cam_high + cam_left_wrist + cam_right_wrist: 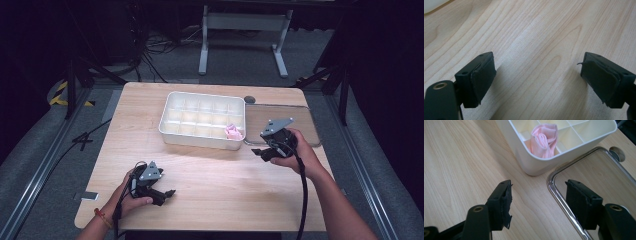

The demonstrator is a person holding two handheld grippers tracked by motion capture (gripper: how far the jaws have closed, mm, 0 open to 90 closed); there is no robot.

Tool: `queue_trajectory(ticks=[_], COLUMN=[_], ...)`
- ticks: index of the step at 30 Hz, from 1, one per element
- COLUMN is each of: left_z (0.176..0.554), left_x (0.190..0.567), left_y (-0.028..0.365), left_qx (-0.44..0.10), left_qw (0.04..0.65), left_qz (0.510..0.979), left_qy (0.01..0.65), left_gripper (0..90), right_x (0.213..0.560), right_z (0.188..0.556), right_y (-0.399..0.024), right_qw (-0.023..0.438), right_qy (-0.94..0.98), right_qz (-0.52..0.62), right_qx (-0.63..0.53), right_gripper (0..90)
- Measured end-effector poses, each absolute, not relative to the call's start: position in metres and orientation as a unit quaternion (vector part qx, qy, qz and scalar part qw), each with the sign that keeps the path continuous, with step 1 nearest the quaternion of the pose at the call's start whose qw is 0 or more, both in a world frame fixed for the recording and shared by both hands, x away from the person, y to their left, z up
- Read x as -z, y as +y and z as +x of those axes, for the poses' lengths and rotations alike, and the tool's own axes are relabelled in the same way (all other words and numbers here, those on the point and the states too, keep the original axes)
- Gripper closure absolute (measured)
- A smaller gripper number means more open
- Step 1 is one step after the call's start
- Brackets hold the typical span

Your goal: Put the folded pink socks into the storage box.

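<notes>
Fingers spread wide and empty, the right gripper hovers at right of centre in the high view, just off the near right corner of the white compartment tray. In the right gripper view, its right finger stands over the clear lid lying flat on the desk beside the tray. A rolled pink cloth sits in the tray's corner compartment, top centre of that view. At lower left of the high view, the left gripper rests low over bare wood, fingers likewise wide apart, holding nothing.
</notes>
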State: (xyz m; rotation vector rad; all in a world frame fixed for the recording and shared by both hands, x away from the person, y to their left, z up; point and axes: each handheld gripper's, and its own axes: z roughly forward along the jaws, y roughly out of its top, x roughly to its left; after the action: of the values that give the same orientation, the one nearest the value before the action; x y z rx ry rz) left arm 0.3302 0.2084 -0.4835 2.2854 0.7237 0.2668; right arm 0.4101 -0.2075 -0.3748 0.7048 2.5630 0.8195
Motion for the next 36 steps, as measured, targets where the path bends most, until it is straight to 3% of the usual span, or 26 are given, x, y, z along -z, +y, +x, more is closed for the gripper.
queue_trajectory(ticks=[36], left_z=[0.330], left_x=[0.483], left_y=[0.208], left_qx=[-0.105], left_qw=[0.355], left_qz=[0.885], left_qy=[0.281], left_gripper=[12.6], right_x=[0.439], right_z=[0.354], right_y=[-0.273], right_qw=[0.186], right_qy=[0.892], right_qz=[0.291], right_qx=[-0.292], right_gripper=[36.3])
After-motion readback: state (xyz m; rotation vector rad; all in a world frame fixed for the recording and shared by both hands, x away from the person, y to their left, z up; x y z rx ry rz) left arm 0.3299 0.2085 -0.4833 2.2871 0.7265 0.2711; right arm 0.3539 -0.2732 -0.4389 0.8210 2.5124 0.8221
